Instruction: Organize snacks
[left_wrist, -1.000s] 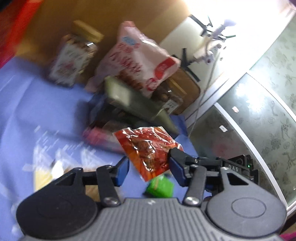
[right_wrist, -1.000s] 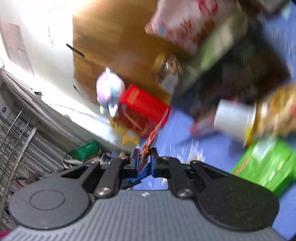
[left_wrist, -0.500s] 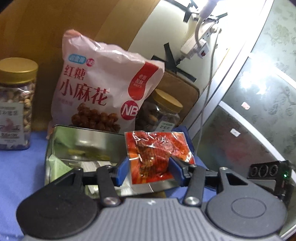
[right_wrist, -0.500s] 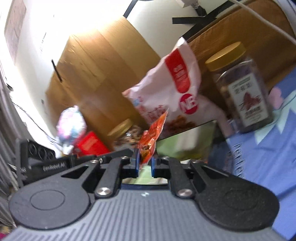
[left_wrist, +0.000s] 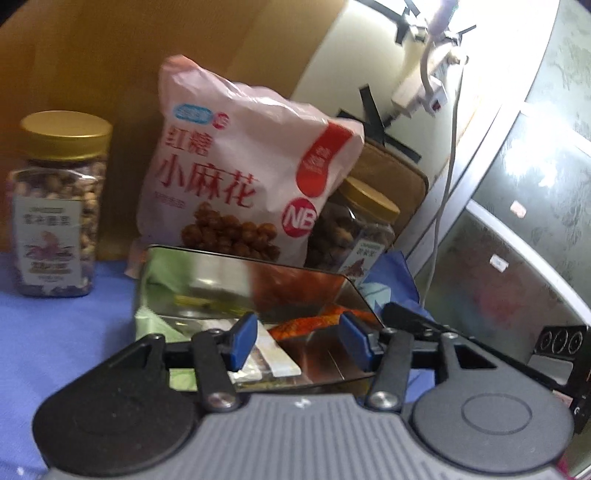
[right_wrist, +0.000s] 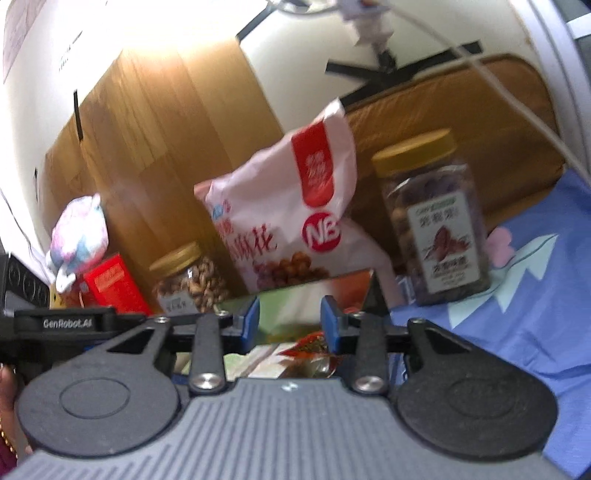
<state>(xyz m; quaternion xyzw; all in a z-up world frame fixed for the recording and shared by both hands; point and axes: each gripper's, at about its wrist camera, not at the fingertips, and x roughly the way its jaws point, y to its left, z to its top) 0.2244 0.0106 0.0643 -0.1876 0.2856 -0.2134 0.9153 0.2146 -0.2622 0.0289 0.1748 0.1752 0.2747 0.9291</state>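
A shiny metal tin (left_wrist: 236, 273) stands open on the blue cloth. An orange-red snack packet (left_wrist: 314, 324) lies inside it beside white and green packets (left_wrist: 275, 360). My left gripper (left_wrist: 298, 341) is open and empty just above the tin's near edge. My right gripper (right_wrist: 290, 324) is also open and empty over the same tin (right_wrist: 332, 286), with a red packet (right_wrist: 308, 345) below it.
A pink snack bag (left_wrist: 236, 177) leans behind the tin between two gold-lidded nut jars (left_wrist: 55, 218) (left_wrist: 354, 232). In the right wrist view a red box (right_wrist: 114, 284) and a plush toy (right_wrist: 79, 232) stand at the left. A wooden board is behind.
Both grippers held red packets half a second ago. Both have opened and the packets now lie in the tin.
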